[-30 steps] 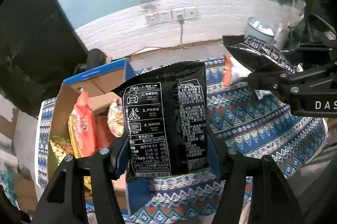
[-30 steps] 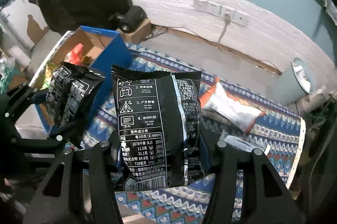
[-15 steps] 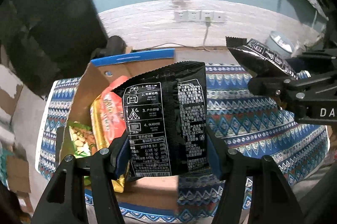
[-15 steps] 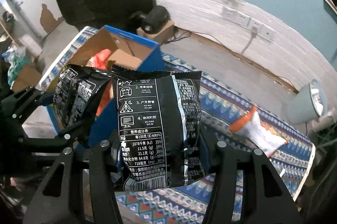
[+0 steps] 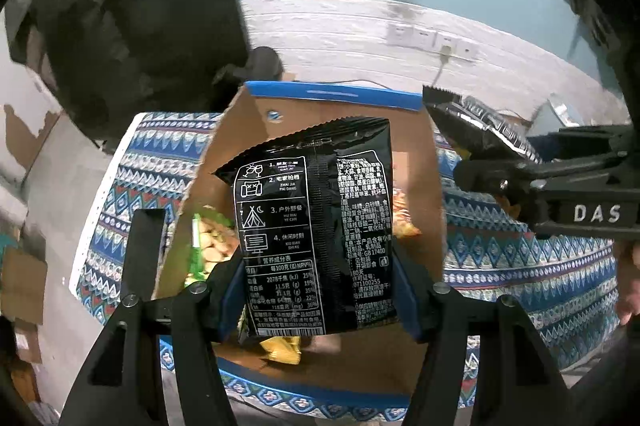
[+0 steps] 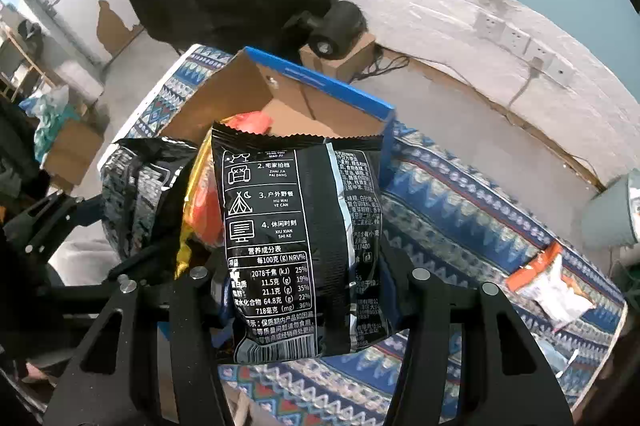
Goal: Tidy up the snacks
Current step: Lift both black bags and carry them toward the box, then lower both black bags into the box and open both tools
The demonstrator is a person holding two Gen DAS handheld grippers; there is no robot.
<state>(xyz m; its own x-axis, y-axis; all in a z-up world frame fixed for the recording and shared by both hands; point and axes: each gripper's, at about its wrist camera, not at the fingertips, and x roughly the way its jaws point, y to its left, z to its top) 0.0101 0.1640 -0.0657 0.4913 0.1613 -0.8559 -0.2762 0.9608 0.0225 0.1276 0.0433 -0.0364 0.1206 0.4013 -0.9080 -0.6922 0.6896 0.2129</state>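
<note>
Left wrist view: the left tool clamps a black snack bag upright over the open cardboard box on the patterned counter, likely poised for dropping in. Printed white panels cover its glossy back. Rightward, the right tool grips a matching black bag beside the box.

Between the left claw's matt black plastic fingers, a glossy black foil snack bag; behind it, a matt brown cardboard box on woven patterned cloth.
</note>
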